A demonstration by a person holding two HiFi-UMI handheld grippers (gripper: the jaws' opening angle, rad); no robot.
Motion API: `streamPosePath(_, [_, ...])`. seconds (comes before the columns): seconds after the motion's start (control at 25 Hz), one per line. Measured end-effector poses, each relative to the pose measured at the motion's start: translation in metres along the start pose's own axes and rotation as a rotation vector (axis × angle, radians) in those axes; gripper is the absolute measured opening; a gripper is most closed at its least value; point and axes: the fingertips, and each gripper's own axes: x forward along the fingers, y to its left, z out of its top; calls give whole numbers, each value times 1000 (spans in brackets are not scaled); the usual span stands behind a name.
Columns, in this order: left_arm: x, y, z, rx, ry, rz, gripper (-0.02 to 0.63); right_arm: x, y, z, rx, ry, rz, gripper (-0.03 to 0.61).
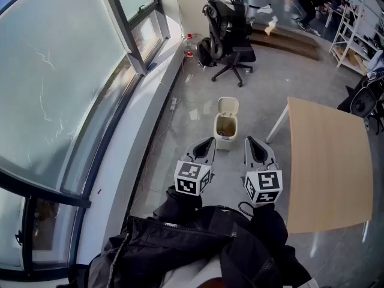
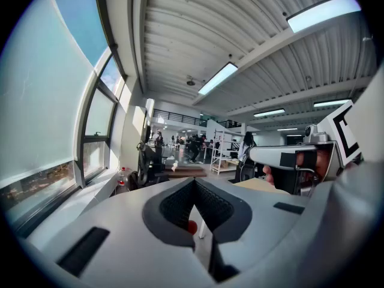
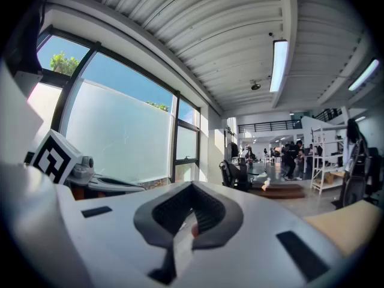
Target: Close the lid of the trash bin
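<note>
The trash bin stands on the grey floor just ahead of you, left of the desk, with its lid tipped up and open. Your left claw and right claw hover side by side short of it, each pressed together on nothing.
</note>
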Motion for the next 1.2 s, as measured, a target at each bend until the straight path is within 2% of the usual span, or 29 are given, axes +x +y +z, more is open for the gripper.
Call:
streamPosePath(0.52, [9,-9,-9,-17,26,-29,-5,2,-6,-10,10,16,18,3])
streamPosePath(0.88, [8,-23,-30,-24,55,8,-5,-15,-16,-32,36,30,40,3])
streamPosePath(1.2, [-2,-39,-36,-34,37,14,-5,-32,-13,-42,41,47,65,3])
